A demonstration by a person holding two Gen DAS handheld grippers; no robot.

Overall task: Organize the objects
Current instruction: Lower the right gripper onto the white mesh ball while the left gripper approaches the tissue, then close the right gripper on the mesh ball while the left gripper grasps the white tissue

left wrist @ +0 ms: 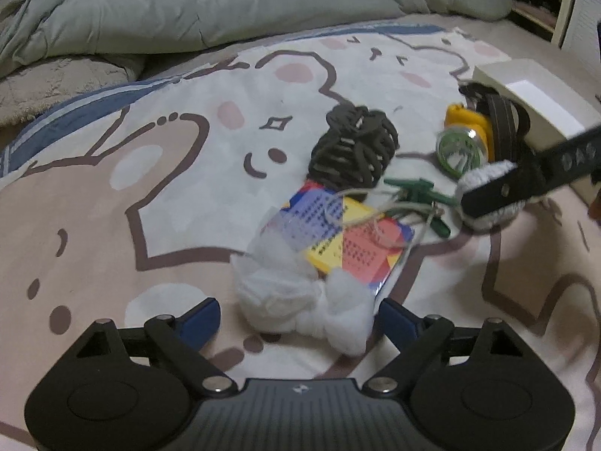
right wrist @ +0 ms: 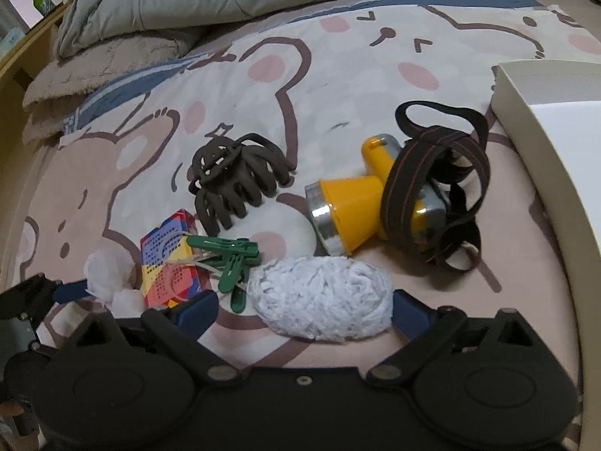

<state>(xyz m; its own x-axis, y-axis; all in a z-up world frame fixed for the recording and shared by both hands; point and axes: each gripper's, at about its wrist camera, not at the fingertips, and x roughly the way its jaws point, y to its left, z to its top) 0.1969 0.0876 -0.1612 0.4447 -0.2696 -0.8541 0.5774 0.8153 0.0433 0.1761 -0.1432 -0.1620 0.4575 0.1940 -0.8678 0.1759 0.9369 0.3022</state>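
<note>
On the bed (right wrist: 338,75), near its right edge, all the objects lay loose in one small heap beside the cream box (right wrist: 544,143), and as far as its visible part showed, nothing was inside it, so I judged the organizing as hardly started. The left gripper (left wrist: 298,314) was spread wide around the white cotton bundle (left wrist: 300,297) without pressing it, and the right gripper (right wrist: 306,306) stood equally released around the white yarn ball (right wrist: 323,297). The hair claw (right wrist: 236,184), the colourful card pack (right wrist: 169,259), the green pegs (right wrist: 233,263) and the yellow headlamp (right wrist: 360,203) were untouched.
</note>
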